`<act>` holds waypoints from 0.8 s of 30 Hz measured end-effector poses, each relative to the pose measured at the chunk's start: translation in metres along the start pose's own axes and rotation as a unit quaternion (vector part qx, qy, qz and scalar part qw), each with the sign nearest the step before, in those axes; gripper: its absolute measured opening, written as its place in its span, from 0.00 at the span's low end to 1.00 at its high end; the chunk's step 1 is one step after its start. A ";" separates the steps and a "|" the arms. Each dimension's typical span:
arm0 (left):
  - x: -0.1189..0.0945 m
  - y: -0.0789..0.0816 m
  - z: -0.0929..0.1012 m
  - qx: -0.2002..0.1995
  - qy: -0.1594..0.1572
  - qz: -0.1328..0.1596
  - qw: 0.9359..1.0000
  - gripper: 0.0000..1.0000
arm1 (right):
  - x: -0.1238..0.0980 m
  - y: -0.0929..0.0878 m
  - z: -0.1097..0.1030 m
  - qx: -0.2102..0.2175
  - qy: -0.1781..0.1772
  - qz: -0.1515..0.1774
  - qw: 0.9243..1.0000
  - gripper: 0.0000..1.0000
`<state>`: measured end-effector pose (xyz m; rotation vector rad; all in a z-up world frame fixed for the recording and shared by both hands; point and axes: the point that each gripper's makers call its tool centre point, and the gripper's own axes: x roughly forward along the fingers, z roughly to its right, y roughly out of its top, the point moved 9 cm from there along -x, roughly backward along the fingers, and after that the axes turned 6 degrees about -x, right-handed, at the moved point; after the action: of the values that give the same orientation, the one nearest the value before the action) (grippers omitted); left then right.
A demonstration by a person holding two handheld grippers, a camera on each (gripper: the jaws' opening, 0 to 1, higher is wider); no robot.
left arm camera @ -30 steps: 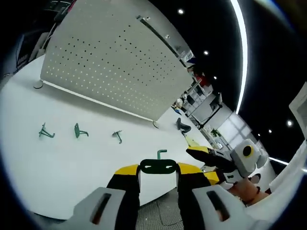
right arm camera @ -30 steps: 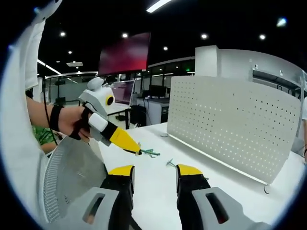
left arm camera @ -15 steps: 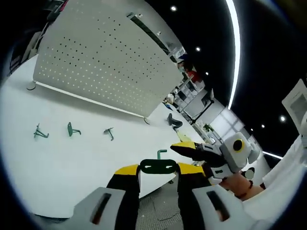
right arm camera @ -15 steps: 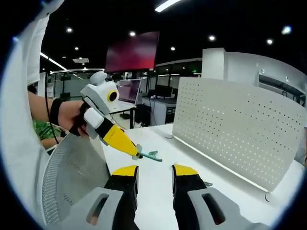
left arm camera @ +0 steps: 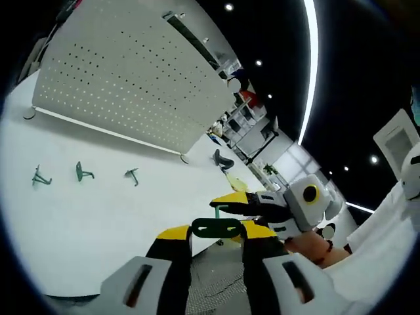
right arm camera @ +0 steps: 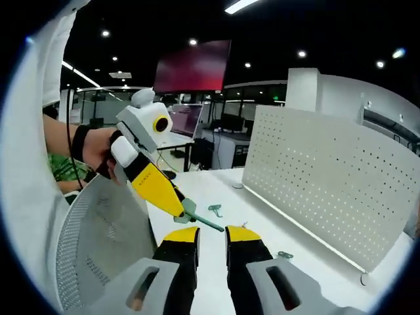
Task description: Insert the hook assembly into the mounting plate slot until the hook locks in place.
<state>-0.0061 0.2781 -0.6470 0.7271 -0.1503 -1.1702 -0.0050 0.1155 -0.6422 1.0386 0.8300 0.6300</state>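
My left gripper (left arm camera: pixel 216 231) is shut on the flat base of a green hook (left arm camera: pixel 217 228), whose bent stem (left arm camera: pixel 221 209) points forward. My right gripper (left arm camera: pixel 231 199) comes in from the right, its yellow fingers beside that stem. In the right gripper view, the left gripper's yellow fingers (right arm camera: pixel 159 191) hold the green hook (right arm camera: pixel 197 217) out, and its stem reaches into the narrow gap of my right gripper (right arm camera: pixel 211 231). That gripper's jaws stand slightly apart around the stem. The white perforated mounting plate (left arm camera: pixel 125 85) (right arm camera: pixel 328 174) stands upright on the white table (left arm camera: pixel 98 216).
Three more green hooks (left arm camera: pixel 41 177) (left arm camera: pixel 82 172) (left arm camera: pixel 133 174) lie in a row on the table before the plate. Two of these hooks (right arm camera: pixel 214 209) (right arm camera: pixel 285 254) appear in the right gripper view. A grey mesh chair back (right arm camera: pixel 98 243) and a person's hand (right arm camera: pixel 98 151) are at the left.
The right gripper's jaws have narrowed steadily and moved in onto the hook's stem. The left gripper has held the hook throughout. Both cameras have shifted a little.
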 end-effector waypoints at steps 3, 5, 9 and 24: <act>0.001 -0.001 0.000 -0.007 -0.008 -0.006 1.000 0.30 | 0.000 0.001 0.000 -0.008 0.002 0.001 1.000 0.14; 0.002 -0.002 0.000 -0.014 -0.010 -0.009 1.000 0.30 | 0.000 0.001 0.000 -0.016 0.005 0.003 1.000 0.13; 0.003 -0.002 -0.001 -0.026 -0.022 -0.015 0.999 0.30 | 0.000 0.001 -0.001 -0.031 0.008 0.000 0.999 0.11; 0.006 0.004 -0.002 0.024 -0.040 0.005 0.999 0.29 | -0.003 -0.002 0.001 -0.047 0.014 -0.023 0.999 0.03</act>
<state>0.0005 0.2746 -0.6479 0.7205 -0.2487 -1.1892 -0.0055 0.1124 -0.6428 0.9237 0.8390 0.6400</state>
